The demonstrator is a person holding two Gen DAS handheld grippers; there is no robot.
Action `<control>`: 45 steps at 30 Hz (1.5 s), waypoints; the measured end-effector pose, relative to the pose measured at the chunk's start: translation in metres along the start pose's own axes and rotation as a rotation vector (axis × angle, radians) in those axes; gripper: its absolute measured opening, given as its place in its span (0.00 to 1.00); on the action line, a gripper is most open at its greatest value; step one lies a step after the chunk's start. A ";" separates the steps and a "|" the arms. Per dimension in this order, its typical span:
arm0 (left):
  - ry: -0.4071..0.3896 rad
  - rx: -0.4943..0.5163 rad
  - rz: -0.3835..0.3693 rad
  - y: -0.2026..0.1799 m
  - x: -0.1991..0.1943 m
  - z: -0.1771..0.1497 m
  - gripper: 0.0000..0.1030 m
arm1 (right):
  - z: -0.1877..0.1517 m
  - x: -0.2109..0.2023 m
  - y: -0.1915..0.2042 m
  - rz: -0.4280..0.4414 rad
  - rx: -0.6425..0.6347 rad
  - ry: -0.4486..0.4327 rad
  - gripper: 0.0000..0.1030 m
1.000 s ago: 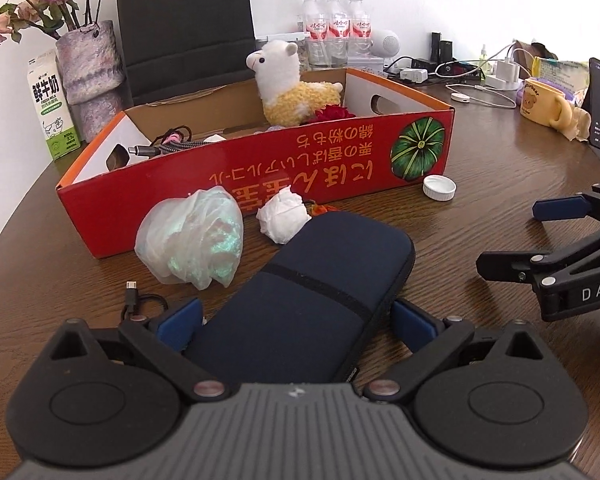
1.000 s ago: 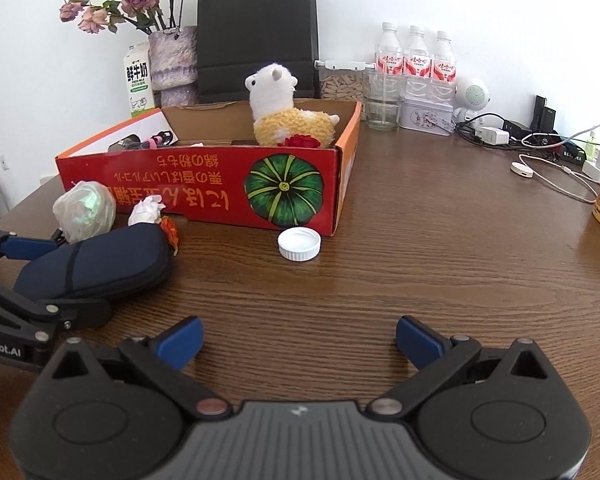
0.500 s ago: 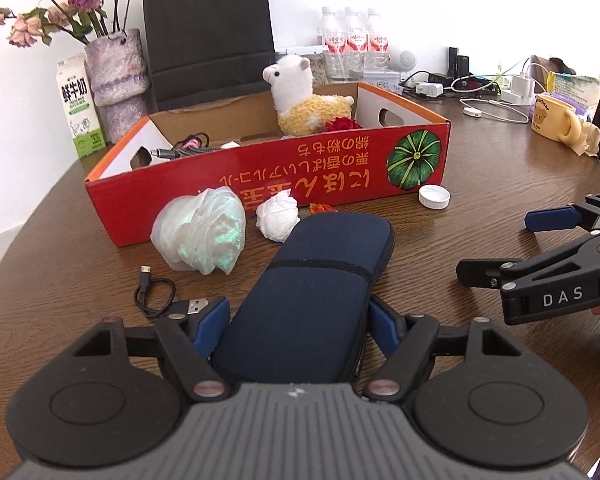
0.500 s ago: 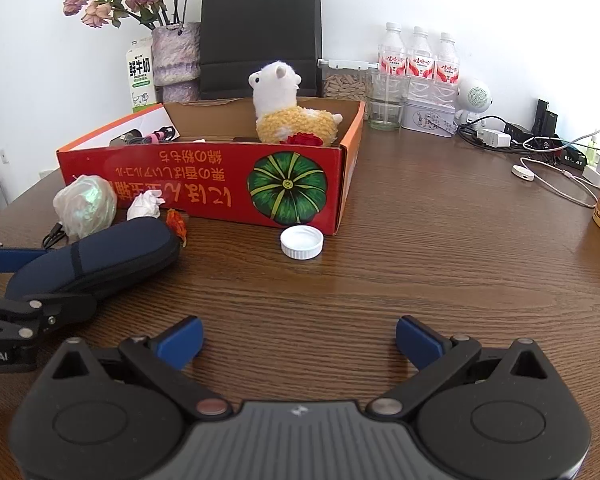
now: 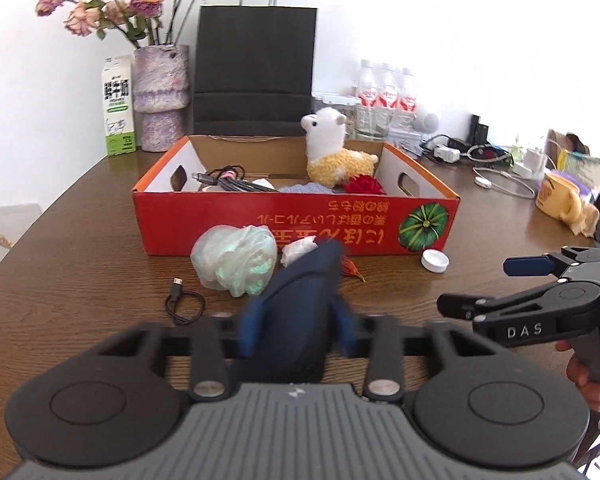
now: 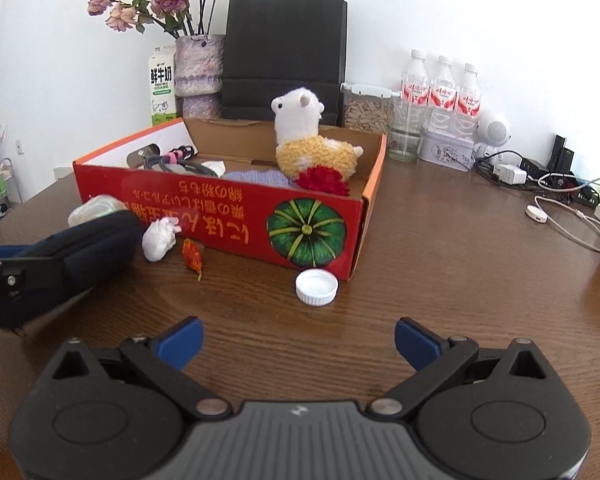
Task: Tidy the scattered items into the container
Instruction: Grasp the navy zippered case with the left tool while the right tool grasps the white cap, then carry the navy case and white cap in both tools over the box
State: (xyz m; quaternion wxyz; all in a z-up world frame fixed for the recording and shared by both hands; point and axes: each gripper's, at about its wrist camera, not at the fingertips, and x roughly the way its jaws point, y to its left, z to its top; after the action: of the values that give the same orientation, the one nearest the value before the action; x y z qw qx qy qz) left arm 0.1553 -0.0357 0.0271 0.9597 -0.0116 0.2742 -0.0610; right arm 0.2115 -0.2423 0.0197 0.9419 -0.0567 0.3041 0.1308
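My left gripper (image 5: 296,326) is shut on a dark blue zip case (image 5: 296,304) and holds it lifted above the table; the case also shows in the right wrist view (image 6: 88,248). The red cardboard box (image 5: 260,226) stands behind it, with a plush alpaca (image 5: 332,152), cables and a red flower inside. On the table in front of the box lie a crumpled plastic bag (image 5: 236,260), a white paper wad (image 6: 160,238), an orange scrap (image 6: 192,256), a white bottle cap (image 6: 316,287) and a short black cable (image 5: 182,304). My right gripper (image 6: 298,344) is open and empty, near the cap.
Behind the box stand a flower vase (image 5: 162,96), a milk carton (image 5: 118,112), a black paper bag (image 5: 254,72) and water bottles (image 6: 440,96). Chargers and cables (image 6: 548,192) and a yellow mug (image 5: 560,200) sit at the right.
My left gripper has closed on the blue case, lifted it and pulled back from the box. The right gripper has moved closer to the white cap, still open.
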 end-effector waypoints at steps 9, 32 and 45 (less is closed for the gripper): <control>-0.006 -0.084 -0.031 0.021 0.003 0.003 0.33 | 0.014 0.028 -0.016 -0.005 0.034 0.050 0.91; 0.133 -0.032 0.003 0.009 0.056 -0.006 0.73 | 0.016 0.052 -0.013 0.012 0.059 0.010 0.26; 0.064 -0.065 -0.017 0.009 0.032 -0.007 0.63 | 0.007 0.022 -0.005 0.020 0.033 -0.098 0.26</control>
State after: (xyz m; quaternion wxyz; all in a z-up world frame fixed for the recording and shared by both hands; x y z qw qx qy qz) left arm 0.1799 -0.0304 0.0034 0.9489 -0.0431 0.3066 -0.0607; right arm 0.2340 -0.2409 0.0126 0.9551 -0.0320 0.2602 0.1377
